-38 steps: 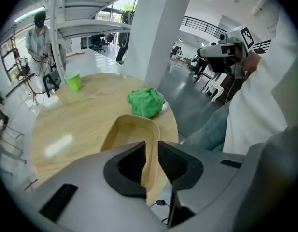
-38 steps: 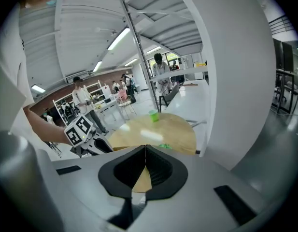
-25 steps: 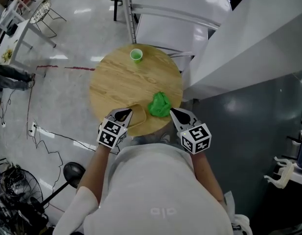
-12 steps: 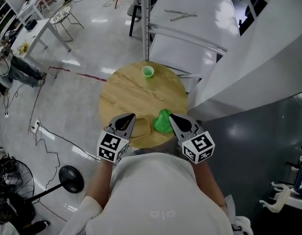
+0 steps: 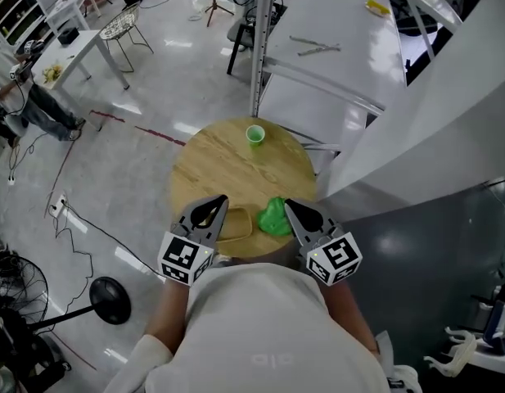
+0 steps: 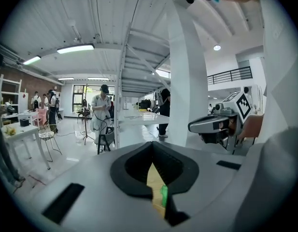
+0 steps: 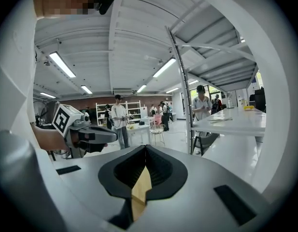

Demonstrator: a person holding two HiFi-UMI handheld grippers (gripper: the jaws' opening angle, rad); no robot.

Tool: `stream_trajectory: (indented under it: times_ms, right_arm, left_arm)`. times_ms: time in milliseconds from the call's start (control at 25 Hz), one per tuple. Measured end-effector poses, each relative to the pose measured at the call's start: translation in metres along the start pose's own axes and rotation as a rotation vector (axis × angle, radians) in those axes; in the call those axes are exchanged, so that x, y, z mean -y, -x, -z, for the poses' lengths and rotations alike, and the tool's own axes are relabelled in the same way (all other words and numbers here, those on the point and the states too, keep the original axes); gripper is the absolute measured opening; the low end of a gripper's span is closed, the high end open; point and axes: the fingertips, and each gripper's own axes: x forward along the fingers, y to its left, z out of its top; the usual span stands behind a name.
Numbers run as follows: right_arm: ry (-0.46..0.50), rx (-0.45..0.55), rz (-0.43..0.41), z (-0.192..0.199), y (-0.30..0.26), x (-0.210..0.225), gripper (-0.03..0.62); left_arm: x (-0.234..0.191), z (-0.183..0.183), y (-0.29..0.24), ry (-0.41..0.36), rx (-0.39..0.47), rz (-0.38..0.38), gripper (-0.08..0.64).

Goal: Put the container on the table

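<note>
Container (image 5: 236, 223) is lying crosswise at the table (image 5: 227, 166) near edge, just beside left gripper (image 5: 213, 206), farther from right gripper (image 5: 291, 209); both are hovering closed, empty.

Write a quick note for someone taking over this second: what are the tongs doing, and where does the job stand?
Left tongs: shut, empty, hovering by the tan container, at its left end.
Right tongs: shut, empty, by the green crumpled thing.
The container lies on the round table at its near edge, green thing to its right; green cup at the far edge.
Done: container looks set down.
Left: apparently nothing but pulling away.
</note>
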Motion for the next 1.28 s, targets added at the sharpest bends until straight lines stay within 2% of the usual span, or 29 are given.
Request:
stream_trajectory:
  times_ms: [160,360,560,1280]
  right_arm:
    - [0.038,0.026,0.015,-0.007,0.0,-0.005,0.026]
    - [0.059,0.052,0.024,-0.015,0.001,-0.008,0.026]
    - [0.075,0.02,0.05,-0.01,0.0,-0.011,0.026]
    - [0.034,-0.017,0.074,0.009,0.006,-0.011,0.026]
  left_arm:
    - [0.0,-0.006,0.01,-0.026,0.027,-0.014,0.017]
    - [-0.002,-0.009,0.017,-0.016,0.042,-0.027,0.017]
    - [-0.008,-0.004,0.022,-0.004,0.029,-0.034,0.017]
    - [-0.002,0.008,0.018,-0.009,-0.002,0.009,0.017]
